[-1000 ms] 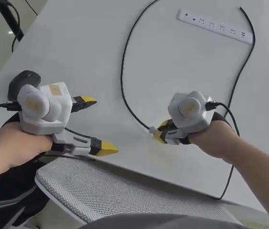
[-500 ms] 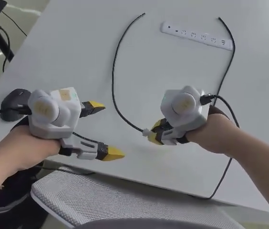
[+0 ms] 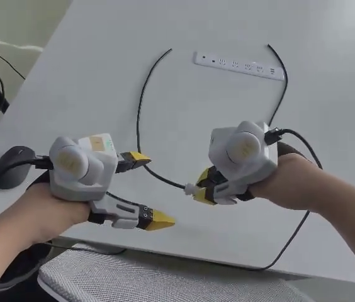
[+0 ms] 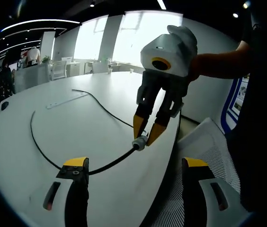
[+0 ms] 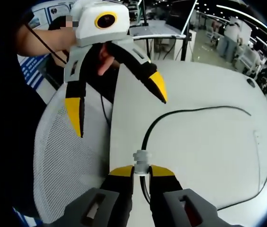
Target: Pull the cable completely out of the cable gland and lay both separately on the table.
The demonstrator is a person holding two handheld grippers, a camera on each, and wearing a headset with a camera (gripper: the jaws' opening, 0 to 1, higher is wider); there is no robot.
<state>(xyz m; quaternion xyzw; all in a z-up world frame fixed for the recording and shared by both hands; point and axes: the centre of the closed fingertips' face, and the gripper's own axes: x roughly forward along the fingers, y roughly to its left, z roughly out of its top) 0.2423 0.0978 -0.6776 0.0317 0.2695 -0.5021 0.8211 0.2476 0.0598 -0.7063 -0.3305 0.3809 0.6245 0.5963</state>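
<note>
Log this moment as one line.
right claw: shut on cable gland | left claw: open | cable: threaded through gland, rest on table

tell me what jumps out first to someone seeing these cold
At the centre of the head view, the right gripper pinches a small white cable gland, with a black cable looping from it across the white table toward a power strip. Facing it, the left gripper hangs with jaws wide open.
</note>
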